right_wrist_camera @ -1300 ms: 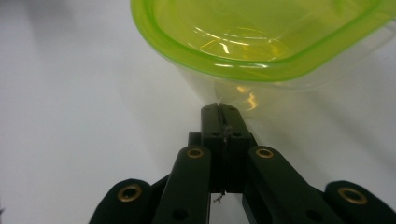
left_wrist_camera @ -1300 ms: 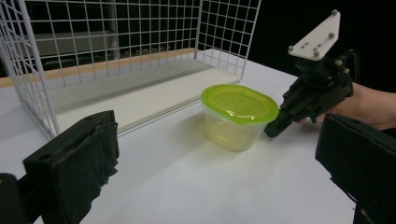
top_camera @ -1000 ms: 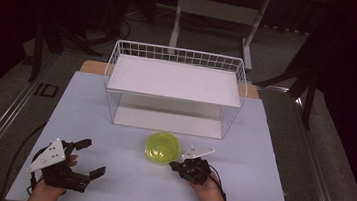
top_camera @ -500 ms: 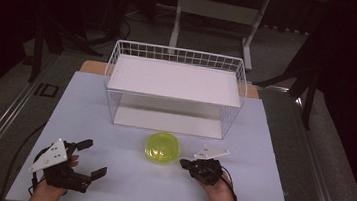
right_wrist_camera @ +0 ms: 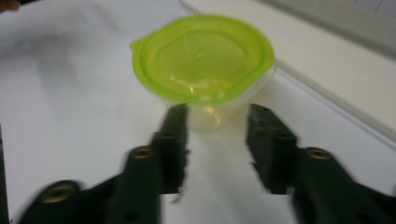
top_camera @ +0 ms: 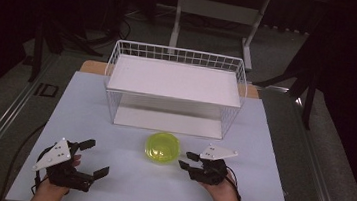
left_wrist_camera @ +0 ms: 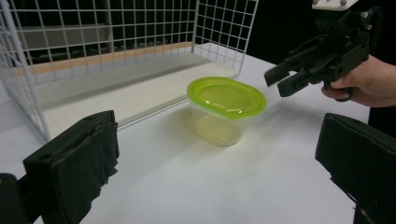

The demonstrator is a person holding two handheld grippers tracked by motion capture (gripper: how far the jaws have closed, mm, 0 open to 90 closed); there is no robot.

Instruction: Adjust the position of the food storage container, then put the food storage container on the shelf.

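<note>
The tub is a small clear plastic container with a lime-green lid shut on top. It stands upright on the white tabletop, about midway between the left and right edges, nearer the front edge.

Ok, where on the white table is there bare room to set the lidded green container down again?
Bare patches: the wide table stretch between the left gripper and the clear plastic container with a green lid, and the strips left and right of the white wire two-tier rack. It is crowded between the container, the rack's front edge and the right gripper, whose jaws have just been opening with nothing between them.
</note>
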